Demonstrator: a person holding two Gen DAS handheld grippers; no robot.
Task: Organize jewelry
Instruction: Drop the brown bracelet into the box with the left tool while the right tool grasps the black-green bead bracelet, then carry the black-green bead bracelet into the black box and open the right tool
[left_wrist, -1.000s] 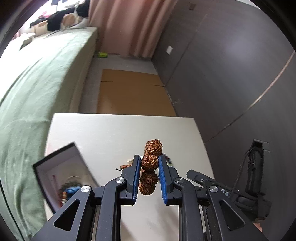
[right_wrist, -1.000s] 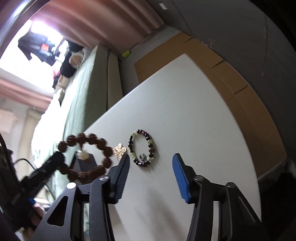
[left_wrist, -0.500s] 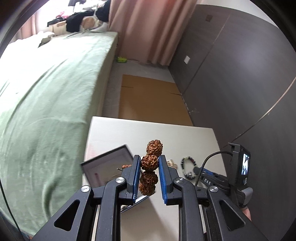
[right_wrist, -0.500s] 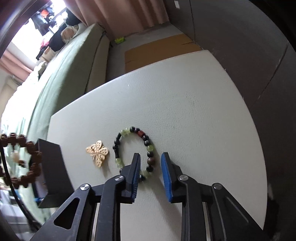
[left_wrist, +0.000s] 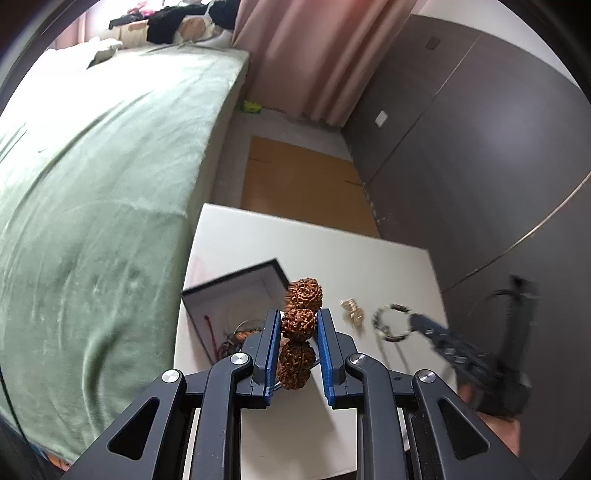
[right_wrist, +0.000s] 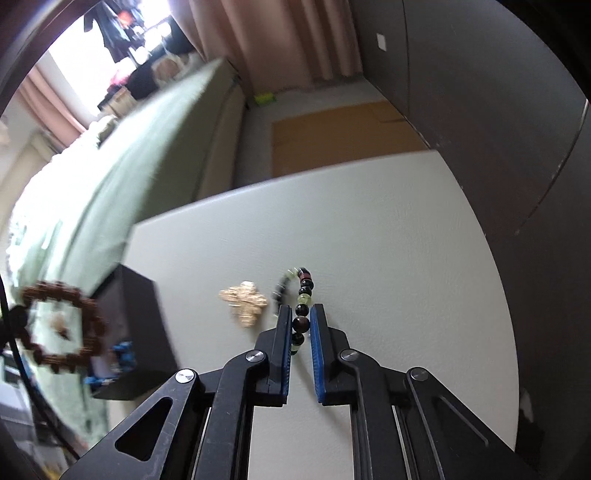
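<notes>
My left gripper (left_wrist: 298, 317) is shut on a brown knobbly-bead bracelet (left_wrist: 300, 322) and holds it in the air above the open black jewelry box (left_wrist: 236, 295). That bracelet also shows blurred in the right wrist view (right_wrist: 59, 328), beside the box (right_wrist: 136, 332). My right gripper (right_wrist: 300, 314) is shut on a bracelet of black, green and red beads (right_wrist: 303, 295), lifting one side off the white table (right_wrist: 369, 240). A gold flower-shaped brooch (right_wrist: 245, 302) lies on the table just left of it, also seen in the left wrist view (left_wrist: 352, 312).
The box holds several other bead pieces (left_wrist: 236, 338). A green bed (left_wrist: 92, 177) runs along the table's left side. Flat cardboard (left_wrist: 299, 184) lies on the floor beyond the table. A dark wardrobe wall (left_wrist: 461, 147) stands to the right.
My left gripper has risen and moved over the box with the brown bracelet. My right gripper has closed on the dark bead bracelet and begun lifting it.
</notes>
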